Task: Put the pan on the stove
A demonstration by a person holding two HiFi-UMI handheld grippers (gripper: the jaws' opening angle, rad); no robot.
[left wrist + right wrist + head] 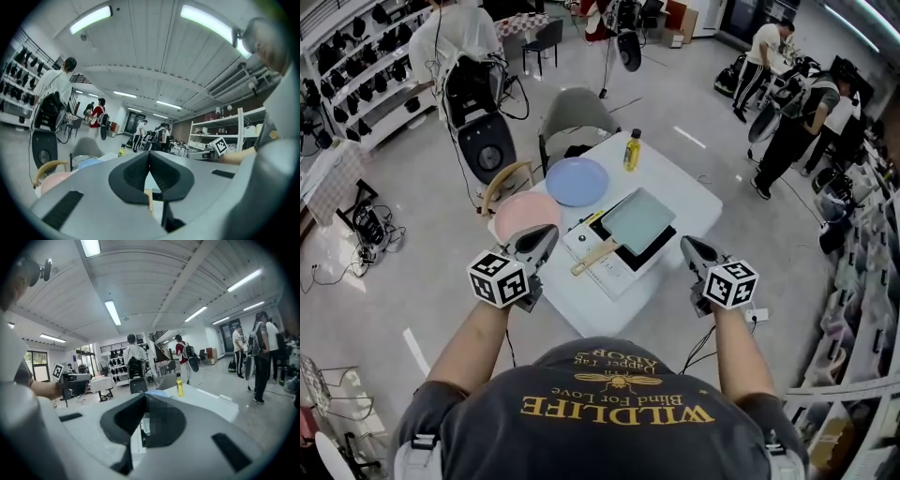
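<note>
Sitting on the stove, the pan looked already placed. Left gripper and right gripper hung short of the stove, jaws closed together on nothing, likely since no grasp was needed.

Matt grey-green pan with a pale, bare wooden handle.
Stove top glossy black; table smooth white; blue plate and pink plate matt.
</note>
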